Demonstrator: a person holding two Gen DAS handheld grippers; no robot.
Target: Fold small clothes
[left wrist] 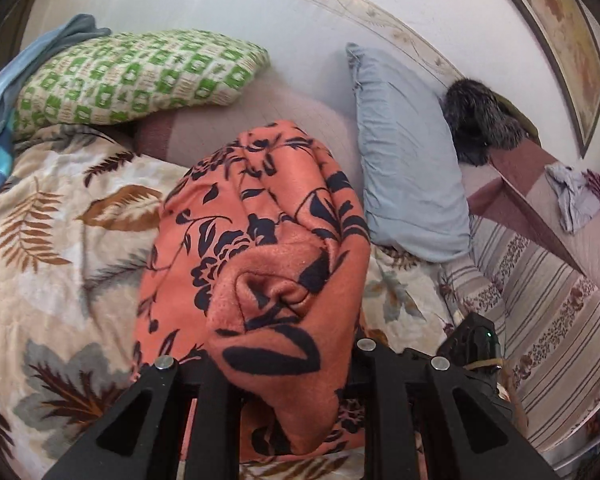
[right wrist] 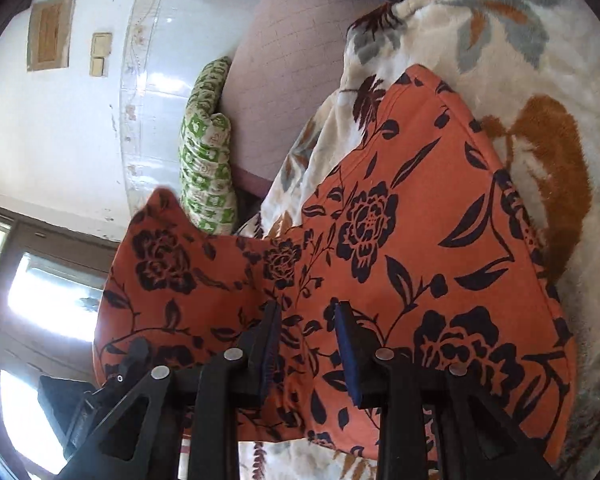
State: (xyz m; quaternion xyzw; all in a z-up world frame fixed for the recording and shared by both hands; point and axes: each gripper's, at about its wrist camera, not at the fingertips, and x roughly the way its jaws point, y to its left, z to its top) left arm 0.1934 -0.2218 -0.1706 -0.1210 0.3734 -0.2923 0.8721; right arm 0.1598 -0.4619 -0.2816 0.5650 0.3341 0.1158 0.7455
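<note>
Gripper on the left, black and angular with round silver pivot pins, is clamped on one orange garment; its fingertips are buried under the bunched cloth, which hangs in soft rounded folds in front of the camera above the bed. Right gripper has its two blue ribbed pads standing apart, the same garment passing between them; whether the pads press it I cannot tell. That cloth is a soft, slightly fuzzy knit printed with black roses and leaves, spread flatter here over a plush cream blanket with brown and grey leaf shapes. Two pillows lie at the head: one green-checked, one plain pale blue, near a glossy white tiled wall.
</note>
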